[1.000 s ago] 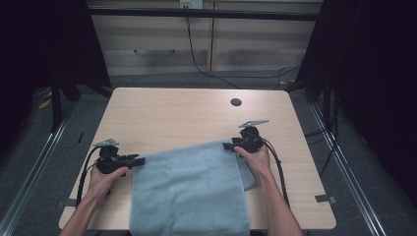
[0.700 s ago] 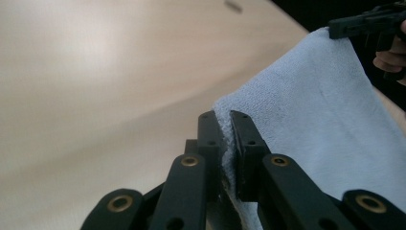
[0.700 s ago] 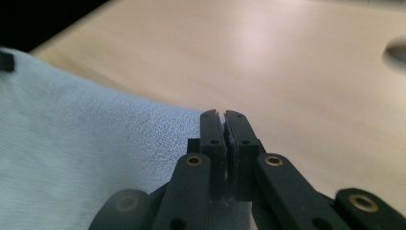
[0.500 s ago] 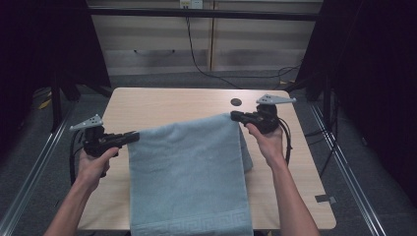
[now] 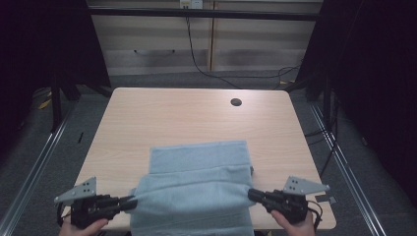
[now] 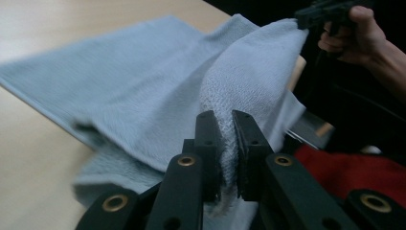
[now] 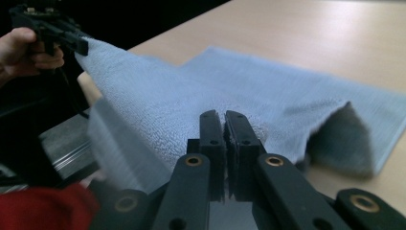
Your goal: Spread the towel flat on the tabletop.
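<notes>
The light-blue towel lies on the worktop near its front edge, its far part flat. The left tool and right tool each pinch a corner, one at either end — the raised edge runs crosswise between them, equally near both hands.

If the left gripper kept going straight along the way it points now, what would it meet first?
The left gripper points across the table's near edge and is already shut on the blue towel. Straight on it would push into that towel, and beyond it probably the right gripper.
</notes>
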Tool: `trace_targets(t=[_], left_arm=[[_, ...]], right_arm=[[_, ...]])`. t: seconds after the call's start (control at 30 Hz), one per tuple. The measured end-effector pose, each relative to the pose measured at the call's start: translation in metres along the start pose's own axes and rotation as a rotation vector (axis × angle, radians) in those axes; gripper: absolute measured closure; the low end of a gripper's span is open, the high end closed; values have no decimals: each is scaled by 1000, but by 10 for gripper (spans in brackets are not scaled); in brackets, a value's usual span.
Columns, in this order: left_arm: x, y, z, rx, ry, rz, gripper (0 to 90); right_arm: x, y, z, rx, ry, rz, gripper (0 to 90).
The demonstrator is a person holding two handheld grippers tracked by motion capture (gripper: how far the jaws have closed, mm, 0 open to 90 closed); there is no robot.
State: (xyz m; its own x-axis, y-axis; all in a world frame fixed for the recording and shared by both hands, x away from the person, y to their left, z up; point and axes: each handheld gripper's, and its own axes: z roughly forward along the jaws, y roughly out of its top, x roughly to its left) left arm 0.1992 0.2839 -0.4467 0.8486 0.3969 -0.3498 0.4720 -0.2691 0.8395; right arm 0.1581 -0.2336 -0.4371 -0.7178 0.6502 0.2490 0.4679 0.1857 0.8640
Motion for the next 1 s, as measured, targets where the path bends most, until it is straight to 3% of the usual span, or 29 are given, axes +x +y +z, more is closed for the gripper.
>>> trace_targets(t=[0.03,0.13,0.17,0.23,0.3,0.33,0.37,0.4,0.43,0.47,0.53,0.57,0.67,0.7,0.77,0.8,0.9,1.0], left_arm=[[-4,-4,-1,11,-1,-3,804],[-10,-11,-3,20,-4,-12,645],[-4,-7,-6,-9,-24,-17,625],[1,-2,-7,-26,-5,-28,566],[26,16,0,-60,42,-39,563],[26,16,0,-60,42,-39,567],[51,28,16,-23,105,-67,583],[64,32,25,-23,113,-100,597],[64,32,25,-23,113,-100,609],[76,35,35,-6,118,-112,617],[97,40,57,67,191,-96,619],[117,40,75,93,226,-144,606],[128,40,86,93,246,-144,521],[134,38,91,74,254,-177,478],[135,36,95,95,265,-176,451],[136,32,100,117,283,-154,430],[135,33,101,114,290,-141,436],[124,31,107,154,329,-32,583]], right_arm=[[0,0,0,0,0,0,852],[5,-2,-7,10,-10,-15,750],[2,1,-7,-2,-12,-5,713],[-8,10,-1,-14,-25,-14,690],[-26,20,14,4,-45,-19,677],[-37,23,25,8,-66,-12,677],[-50,26,37,31,-93,-14,677],[-64,28,50,56,-101,-3,678],[-64,28,50,56,-101,-3,678],[-86,28,76,89,-127,25,680],[-101,28,97,145,-177,23,658],[-109,28,106,166,-205,23,633],[-130,27,118,179,-278,62,544],[-136,26,120,187,-291,75,529],[-140,24,122,211,-298,72,508],[-139,24,123,230,-306,52,504],[-133,24,126,255,-326,16,509],[-127,23,128,259,-319,-31,711]])
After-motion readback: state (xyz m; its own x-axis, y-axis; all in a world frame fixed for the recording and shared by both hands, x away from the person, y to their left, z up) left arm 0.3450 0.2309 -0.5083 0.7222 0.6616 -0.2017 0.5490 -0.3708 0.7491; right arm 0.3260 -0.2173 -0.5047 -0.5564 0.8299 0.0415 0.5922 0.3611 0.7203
